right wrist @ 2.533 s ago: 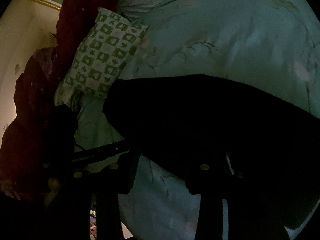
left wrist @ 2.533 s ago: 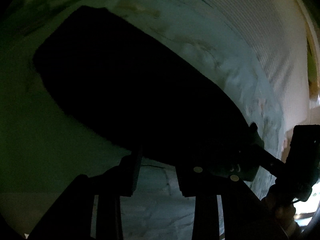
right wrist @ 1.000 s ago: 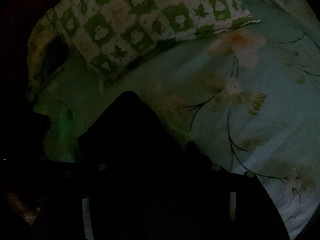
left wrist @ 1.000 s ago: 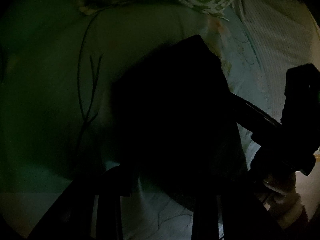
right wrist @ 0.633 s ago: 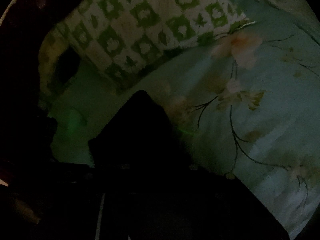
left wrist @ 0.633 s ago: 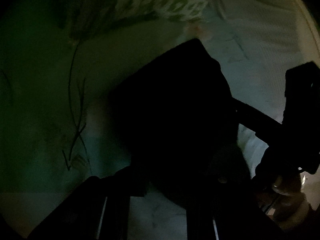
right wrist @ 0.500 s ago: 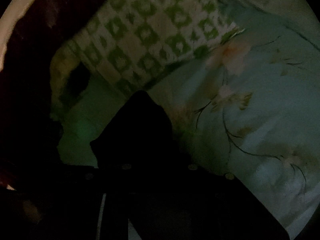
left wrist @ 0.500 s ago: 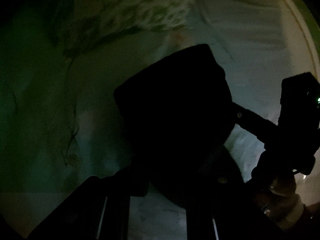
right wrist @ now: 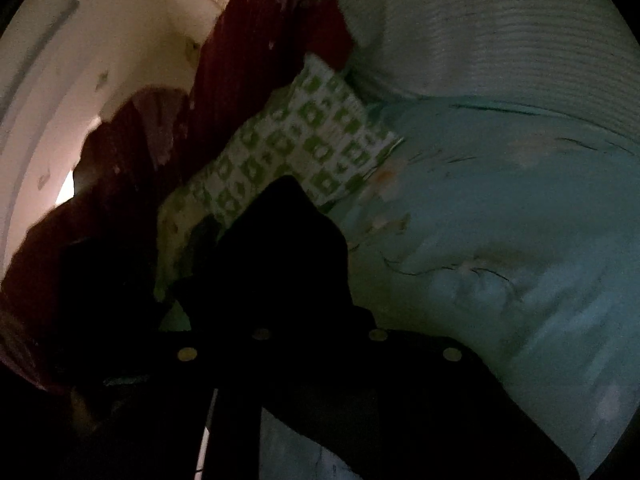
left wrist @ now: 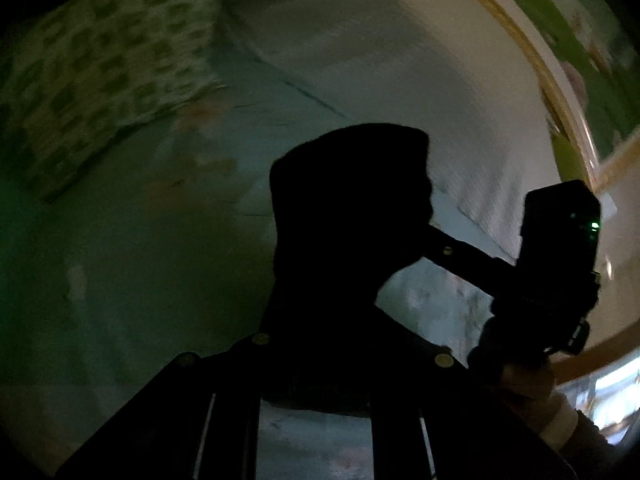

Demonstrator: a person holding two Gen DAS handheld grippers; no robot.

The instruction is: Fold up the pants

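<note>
— Grippers: how are they seen?
— Both the left gripper and the right gripper are clamped on the pants, now lifted off the sheet; earlier they were spread flat.
— And ahead?
— A pillow is seen beyond, the views tilted upward.

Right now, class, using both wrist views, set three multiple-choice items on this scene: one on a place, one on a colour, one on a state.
1. Where does the checked pillow lie?
A. Beyond the pants
B. Under the pants
C. On the floor

2. What colour is the pillow's pattern?
A. Red
B. Green and white
C. Blue

3. How is the right tool placed?
A. Lying on the sheet
B. At the pants' edge
C. Out of view

Answers: 1 A, it shows past the black pants on the floral sheet. 2 B, its squares are green and white. 3 B, its tip meets the dark cloth.
</note>
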